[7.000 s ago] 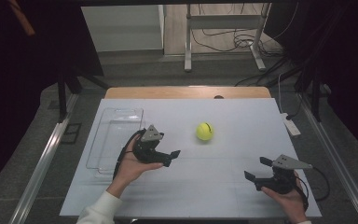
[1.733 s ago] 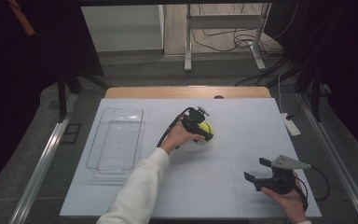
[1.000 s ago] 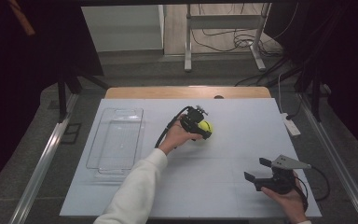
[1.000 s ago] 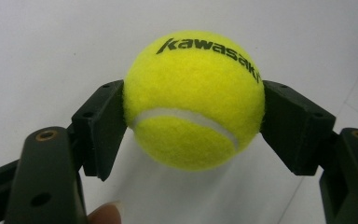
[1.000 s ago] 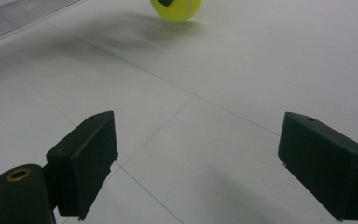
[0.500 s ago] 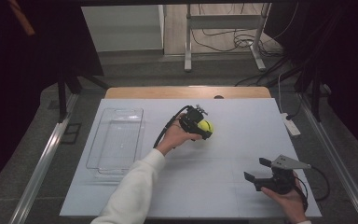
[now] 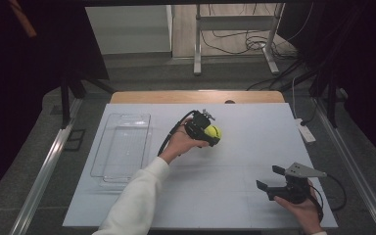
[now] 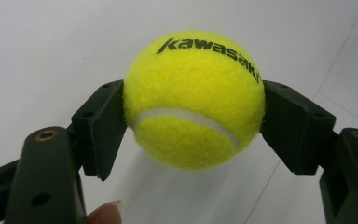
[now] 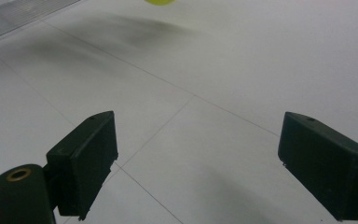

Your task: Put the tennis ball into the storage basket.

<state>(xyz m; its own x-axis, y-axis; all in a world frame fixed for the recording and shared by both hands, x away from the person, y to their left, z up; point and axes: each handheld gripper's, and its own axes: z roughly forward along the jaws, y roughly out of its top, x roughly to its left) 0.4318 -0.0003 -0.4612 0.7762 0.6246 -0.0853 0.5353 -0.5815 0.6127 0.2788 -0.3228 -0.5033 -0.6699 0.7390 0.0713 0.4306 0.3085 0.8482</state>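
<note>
A yellow tennis ball point(image 8: 193, 100) with black lettering sits squeezed between the two black pads point(image 8: 100, 128) of my left gripper point(image 8: 193, 116), a little above the white table, with a shadow beneath it. In the high view the left gripper point(image 7: 210, 133) holds the tennis ball point(image 7: 214, 132) over the middle of the table's far half. My right gripper point(image 7: 269, 180) rests near the front right corner, its jaws wide apart and nothing between them. In the right gripper view its pads point(image 9: 86, 161) frame bare table, with the tennis ball point(image 9: 160, 2) at the top edge.
A clear plastic tray point(image 7: 122, 147) lies on the left part of the white table point(image 7: 225, 196). A white power strip point(image 7: 304, 130) sits at the table's right edge. Metal rails run along both sides, and cables lie on the floor beyond the far edge.
The left gripper, shut on the ball, has lifted it slightly off the table and shifted a little. The right gripper has not moved.
</note>
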